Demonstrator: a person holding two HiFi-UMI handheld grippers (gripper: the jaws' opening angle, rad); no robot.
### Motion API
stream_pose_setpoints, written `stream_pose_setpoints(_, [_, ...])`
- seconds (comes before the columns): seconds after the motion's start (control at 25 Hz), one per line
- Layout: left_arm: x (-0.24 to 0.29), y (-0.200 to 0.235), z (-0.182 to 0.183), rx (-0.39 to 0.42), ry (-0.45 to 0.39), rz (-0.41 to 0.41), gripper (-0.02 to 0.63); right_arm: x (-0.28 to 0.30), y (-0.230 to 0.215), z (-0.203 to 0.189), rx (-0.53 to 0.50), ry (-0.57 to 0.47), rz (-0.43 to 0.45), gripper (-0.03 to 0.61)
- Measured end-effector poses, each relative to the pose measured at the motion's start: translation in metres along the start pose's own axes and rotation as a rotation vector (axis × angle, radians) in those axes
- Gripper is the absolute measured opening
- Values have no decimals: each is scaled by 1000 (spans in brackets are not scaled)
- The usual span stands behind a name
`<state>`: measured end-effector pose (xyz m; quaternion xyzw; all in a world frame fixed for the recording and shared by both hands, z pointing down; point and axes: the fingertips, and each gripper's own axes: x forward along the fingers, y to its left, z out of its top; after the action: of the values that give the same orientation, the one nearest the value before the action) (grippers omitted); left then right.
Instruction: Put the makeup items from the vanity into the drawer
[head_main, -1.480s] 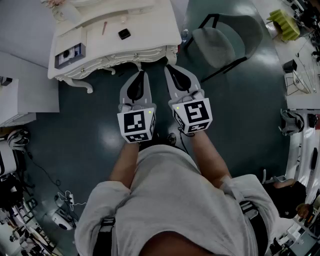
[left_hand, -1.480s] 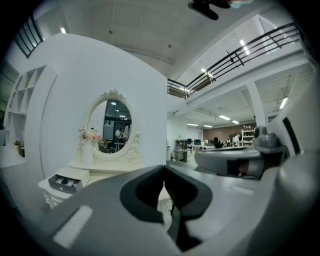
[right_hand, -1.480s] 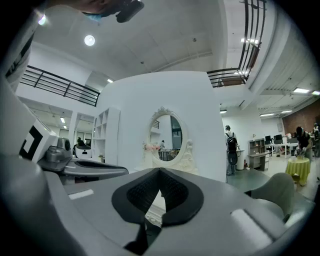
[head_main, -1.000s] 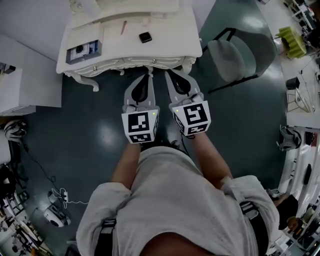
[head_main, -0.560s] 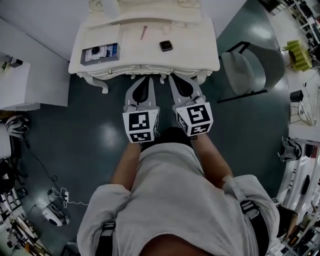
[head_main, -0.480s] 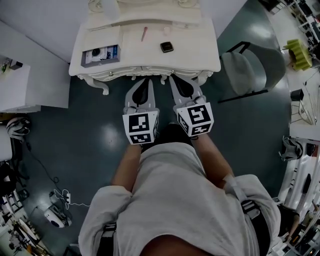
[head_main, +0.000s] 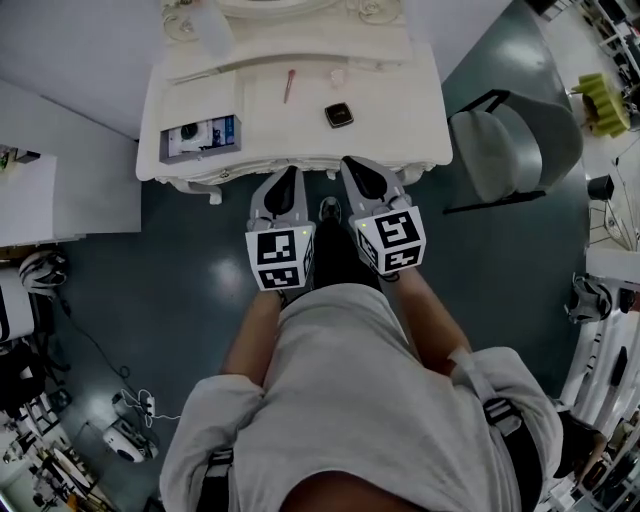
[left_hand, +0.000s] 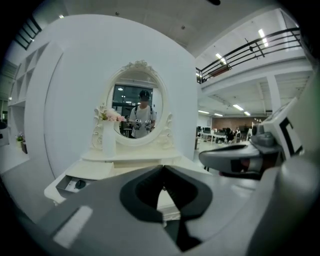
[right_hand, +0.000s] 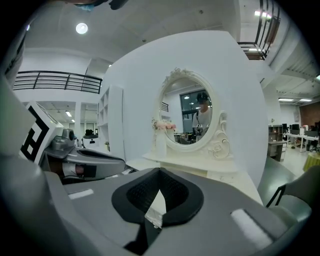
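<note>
A white vanity (head_main: 400, 110) stands ahead of me. On its top lie a small black compact (head_main: 338, 114), a thin pink pencil (head_main: 288, 85) and a small pale pink item (head_main: 338, 75). At its left side an open drawer (head_main: 200, 137) holds a few small things. My left gripper (head_main: 291, 171) and right gripper (head_main: 350, 163) are side by side at the vanity's front edge, both shut and empty. The left gripper (left_hand: 163, 169) and the right gripper (right_hand: 160, 172) each point at the oval mirror (left_hand: 137, 110).
A grey chair (head_main: 515, 140) stands right of the vanity. A white cabinet (head_main: 60, 200) is at the left. A white vase with pink flowers (left_hand: 108, 135) stands beside the mirror. Cables and gear lie on the dark floor at the lower left (head_main: 120, 420).
The vanity has drawn closer and more centred in the head view. Both grippers' tips now reach its front edge. The jaws have stayed shut.
</note>
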<state>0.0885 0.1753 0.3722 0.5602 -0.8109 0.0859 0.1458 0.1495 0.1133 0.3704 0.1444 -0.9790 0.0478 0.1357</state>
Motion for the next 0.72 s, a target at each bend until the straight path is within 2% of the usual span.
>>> stream_pose_setpoints(0.32, [86,40,3,-9,111,2,3,80,-52,-10,23,91,27,0])
stream_pose_setpoints(0.72, [189,75,-8,-31,239,43,3,174,-100,-21,60,172,126,0])
